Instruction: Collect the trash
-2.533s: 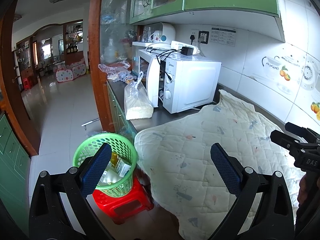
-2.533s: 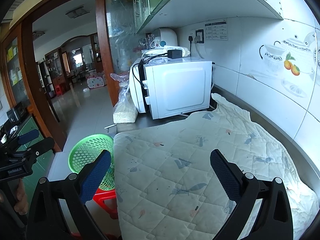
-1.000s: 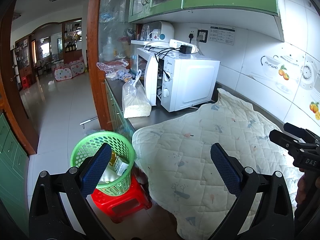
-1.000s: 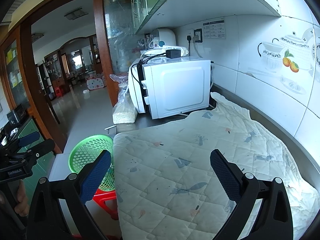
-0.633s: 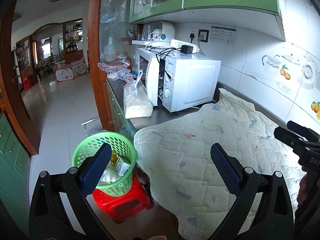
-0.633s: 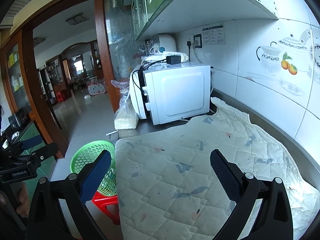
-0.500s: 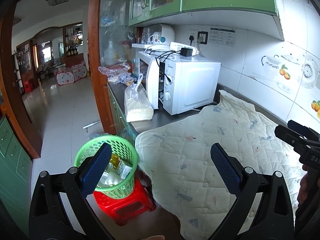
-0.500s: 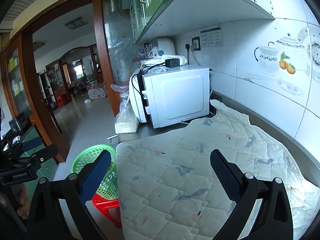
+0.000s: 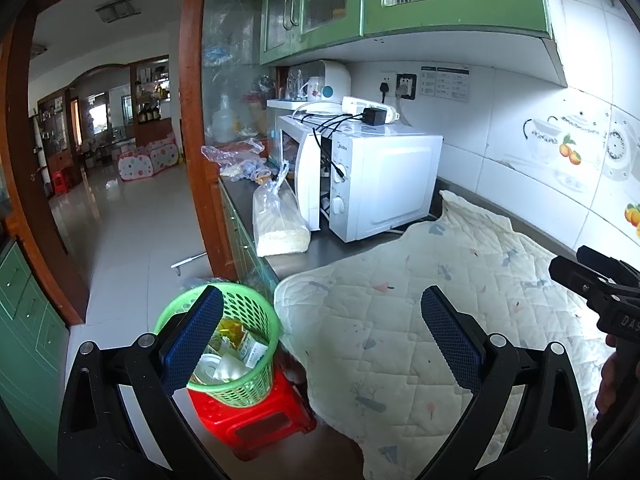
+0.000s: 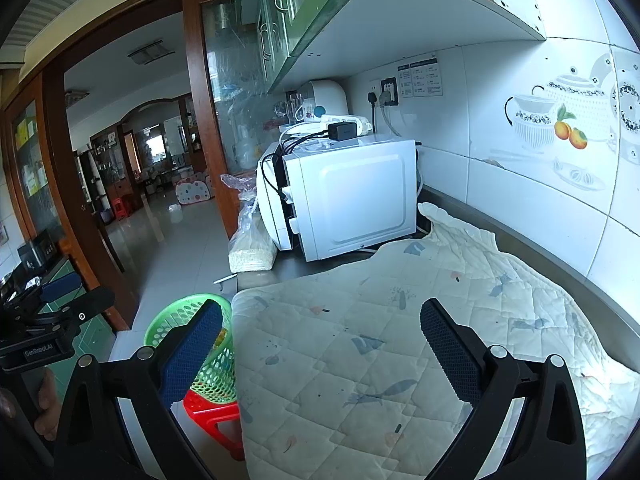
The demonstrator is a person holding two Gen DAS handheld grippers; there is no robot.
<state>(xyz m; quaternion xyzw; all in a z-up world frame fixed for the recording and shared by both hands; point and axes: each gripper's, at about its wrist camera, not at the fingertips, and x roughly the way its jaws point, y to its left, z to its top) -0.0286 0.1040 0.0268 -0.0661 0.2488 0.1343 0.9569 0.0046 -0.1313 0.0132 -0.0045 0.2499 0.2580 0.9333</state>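
Both claws spread, empty: left claw, right claw, hovering over the quilted cloth on the desk. Trash sits in the green basket on the red stool, near left. Judged light, crushable packaging; basket rim looks the firmest hold.

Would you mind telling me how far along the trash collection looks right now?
Done: wrappers and packets already sit in the green basket on the red stool. In hand: nothing; left gripper and right gripper are open. Left: no loose trash shows on the quilted cloth.
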